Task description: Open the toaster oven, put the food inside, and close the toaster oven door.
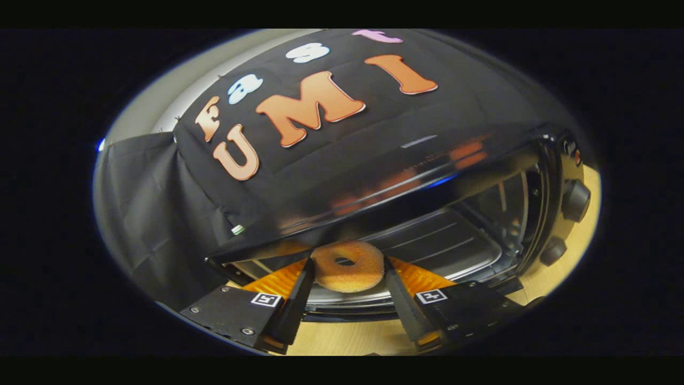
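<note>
Golden-tan doughnut (347,266), sugar-speckled, darker brown around its hole, pinched by both fingers of the gripper (347,291). Glossy black toaster oven (427,176), top mirroring blurred orange patches and a blue glint; silvery grey ribbed tray (443,251) inside; black round knobs (574,200) on the side panel, with a small red-orange dot above them. Pale yellowish wood-grain table (347,337) below, plain black creased cloth (144,203) behind, white squares with black marks (266,299) on the gripper's body.
</note>
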`<act>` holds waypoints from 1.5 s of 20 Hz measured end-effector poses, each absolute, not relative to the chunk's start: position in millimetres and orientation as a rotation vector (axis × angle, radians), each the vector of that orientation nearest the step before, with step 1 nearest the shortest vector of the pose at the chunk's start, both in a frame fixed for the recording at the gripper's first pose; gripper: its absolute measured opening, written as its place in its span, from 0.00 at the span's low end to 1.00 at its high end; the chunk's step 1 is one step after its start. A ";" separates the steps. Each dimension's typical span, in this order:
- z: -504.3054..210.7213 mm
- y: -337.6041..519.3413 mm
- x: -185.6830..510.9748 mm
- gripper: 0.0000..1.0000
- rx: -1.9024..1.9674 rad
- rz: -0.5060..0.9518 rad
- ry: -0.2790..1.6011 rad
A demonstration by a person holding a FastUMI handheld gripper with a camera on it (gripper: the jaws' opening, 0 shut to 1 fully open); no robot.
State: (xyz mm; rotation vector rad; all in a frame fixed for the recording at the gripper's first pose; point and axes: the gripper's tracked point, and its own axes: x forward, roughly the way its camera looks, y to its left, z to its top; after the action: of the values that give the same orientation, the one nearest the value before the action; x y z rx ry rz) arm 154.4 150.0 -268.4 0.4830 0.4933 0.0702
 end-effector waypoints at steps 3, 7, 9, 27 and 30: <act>-264.6 144.5 150.4 0.80 0.401 0.075 0.495; -250.7 136.3 124.5 0.88 0.344 0.082 0.502; -242.6 133.0 105.3 0.88 0.344 0.090 0.500; -279.6 98.3 -87.5 0.90 0.230 0.100 0.743; -296.4 97.2 -91.4 0.91 0.210 0.097 0.800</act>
State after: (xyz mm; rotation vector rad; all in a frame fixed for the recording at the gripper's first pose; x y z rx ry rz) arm -91.4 97.2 -296.4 0.2102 0.8000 0.0971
